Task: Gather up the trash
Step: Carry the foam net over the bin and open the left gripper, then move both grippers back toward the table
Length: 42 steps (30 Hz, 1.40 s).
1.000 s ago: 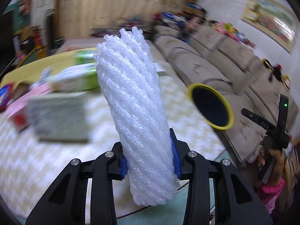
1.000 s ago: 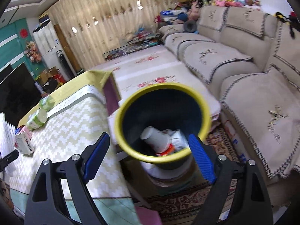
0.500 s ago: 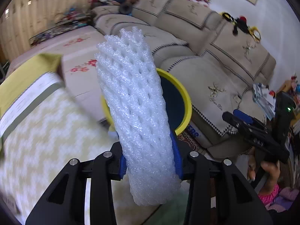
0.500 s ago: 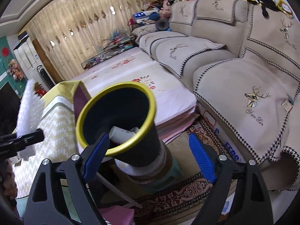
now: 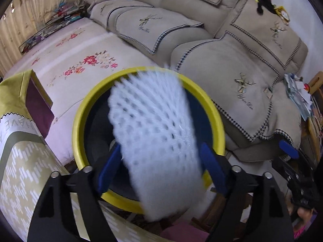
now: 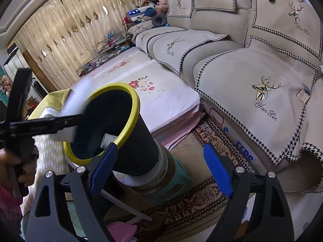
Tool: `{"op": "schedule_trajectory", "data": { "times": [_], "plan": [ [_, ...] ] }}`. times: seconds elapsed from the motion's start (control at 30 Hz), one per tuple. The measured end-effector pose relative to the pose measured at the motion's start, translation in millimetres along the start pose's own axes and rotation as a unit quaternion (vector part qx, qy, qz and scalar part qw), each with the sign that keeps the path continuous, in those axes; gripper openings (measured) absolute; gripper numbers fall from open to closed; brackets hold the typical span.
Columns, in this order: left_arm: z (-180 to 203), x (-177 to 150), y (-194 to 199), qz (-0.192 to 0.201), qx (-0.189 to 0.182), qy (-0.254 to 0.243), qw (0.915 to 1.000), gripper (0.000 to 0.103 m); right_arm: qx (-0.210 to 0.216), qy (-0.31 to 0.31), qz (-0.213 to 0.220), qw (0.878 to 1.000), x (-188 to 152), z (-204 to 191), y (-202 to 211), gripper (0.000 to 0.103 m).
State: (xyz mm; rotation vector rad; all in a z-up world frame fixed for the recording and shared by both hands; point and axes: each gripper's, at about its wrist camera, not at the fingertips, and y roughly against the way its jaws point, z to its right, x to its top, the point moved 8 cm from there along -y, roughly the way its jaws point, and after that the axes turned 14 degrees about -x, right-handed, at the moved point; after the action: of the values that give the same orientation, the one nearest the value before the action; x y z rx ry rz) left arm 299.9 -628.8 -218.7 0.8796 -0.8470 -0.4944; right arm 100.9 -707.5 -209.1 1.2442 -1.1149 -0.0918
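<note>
The left claw [image 5: 161, 167] hung over the yellow-rimmed trash bin [image 5: 80, 109], its jaws opening so the white foam net sleeve [image 5: 155, 137], loose between its pads, could drop in; the right claw [image 6: 159, 167] waited released and empty beside the bin, near the sofa [image 6: 252, 70]

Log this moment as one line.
left gripper: jaws opening, foam net between them over bin | right gripper: open, empty

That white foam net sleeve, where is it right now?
In the left wrist view the foam net sleeve sits between the opening jaws of the left gripper, right over the mouth of the yellow-rimmed bin, beside the beige sofa.
</note>
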Motion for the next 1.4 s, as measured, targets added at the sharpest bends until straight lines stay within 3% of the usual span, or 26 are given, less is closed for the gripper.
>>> {"op": "schedule_trajectory", "data": {
  "times": [0.17, 0.4, 0.6, 0.73, 0.87, 0.9, 1.07, 1.23, 1.4],
  "plan": [
    [-17.9, -2.9, 21.7, 0.025, 0.005, 0.013, 0.9996, 0.089, 0.004, 0.01, -0.001, 1.0, -2.4, -10.8, -0.1, 0.082],
    [-9.4, -38.8, 119.4, 0.112, 0.019, 0.013, 0.9934, 0.095, 0.028, 0.038, -0.007, 0.999, -13.2, -45.5, 6.2, 0.083],
    [-18.8, -122.8, 214.8, 0.186, 0.039, 0.051, 0.9804, 0.098, 0.078, 0.087, -0.006, 0.993, -25.3, -109.2, 27.1, 0.083],
    [-47.7, -200.9, 283.5, 0.225, 0.097, 0.093, 0.965, 0.098, 0.12, 0.136, -0.001, 0.983, -36.9, -169.1, 48.4, 0.084],
    [-84.1, -279.1, 350.9, 0.262, 0.155, 0.151, 0.9403, 0.098, 0.173, 0.189, 0.0, 0.967, -56.7, -241.0, 76.6, 0.084],
    [-94.9, -302.5, 369.9, 0.275, 0.171, 0.171, 0.9306, 0.098, 0.183, 0.201, 0.002, 0.962, -61.4, -256.5, 82.4, 0.084],
    [-133.5, -376.4, 414.0, 0.309, 0.19, 0.237, 0.9015, 0.098, 0.248, 0.277, -0.006, 0.928, -99.5, -347.4, 113.2, 0.084],
    [-154.9, -415.0, 428.4, 0.318, 0.198, 0.258, 0.8904, 0.098, 0.308, 0.32, -0.016, 0.896, -122.3, -414.0, 133.8, 0.084],
    [-154.8, -419.6, 422.8, 0.327, 0.185, 0.262, 0.8888, 0.098, 0.341, 0.347, -0.016, 0.873, -131.4, -471.8, 138.3, 0.086]
  ]
}}
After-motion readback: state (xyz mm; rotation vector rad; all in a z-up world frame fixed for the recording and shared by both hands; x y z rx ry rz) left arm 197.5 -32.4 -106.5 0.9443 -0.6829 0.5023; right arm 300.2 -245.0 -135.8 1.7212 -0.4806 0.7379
